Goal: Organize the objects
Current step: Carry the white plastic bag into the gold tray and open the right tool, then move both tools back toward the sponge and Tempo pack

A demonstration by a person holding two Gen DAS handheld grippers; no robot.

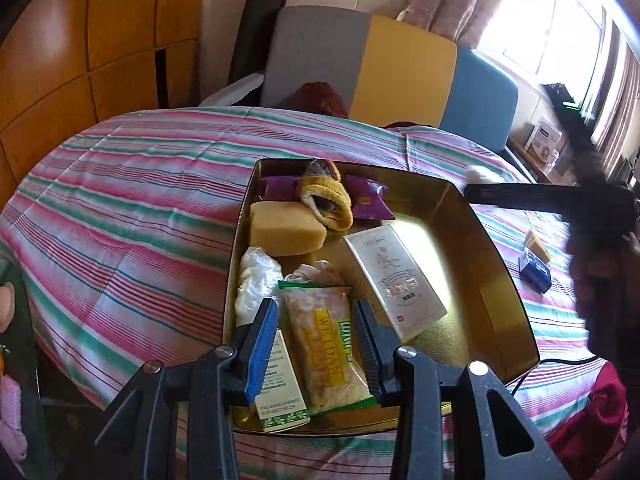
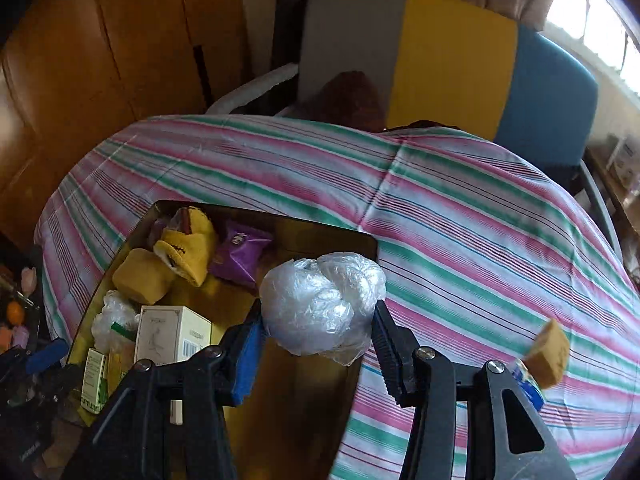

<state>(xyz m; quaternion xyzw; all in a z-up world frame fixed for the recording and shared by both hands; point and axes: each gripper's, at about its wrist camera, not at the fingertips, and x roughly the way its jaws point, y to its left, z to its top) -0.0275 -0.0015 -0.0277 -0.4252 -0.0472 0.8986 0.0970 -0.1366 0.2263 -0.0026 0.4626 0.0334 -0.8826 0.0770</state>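
Note:
A gold tin tray (image 1: pixel 496 264) lies on the striped tablecloth (image 1: pixel 120 208). It holds a yellow sponge (image 1: pixel 286 232), a yellow sock (image 1: pixel 326 200), purple packets (image 1: pixel 368 200), a white box (image 1: pixel 396 276), a crumpled plastic bag (image 1: pixel 256 280), a green-white box (image 1: pixel 282 384) and a snack packet (image 1: pixel 328 344). My left gripper (image 1: pixel 316 344) is open, with its fingers on either side of the snack packet. My right gripper (image 2: pixel 320 340) is shut on a ball of clear plastic bag (image 2: pixel 322 304), held above the tray's right part (image 2: pixel 304 380).
A small sponge (image 2: pixel 548 356) and a blue box (image 2: pixel 528 380) lie on the cloth to the right of the tray; they also show in the left wrist view (image 1: pixel 536 268). A grey, yellow and blue chair (image 1: pixel 400 68) stands behind the table. A wooden cabinet (image 1: pixel 80 60) is at left.

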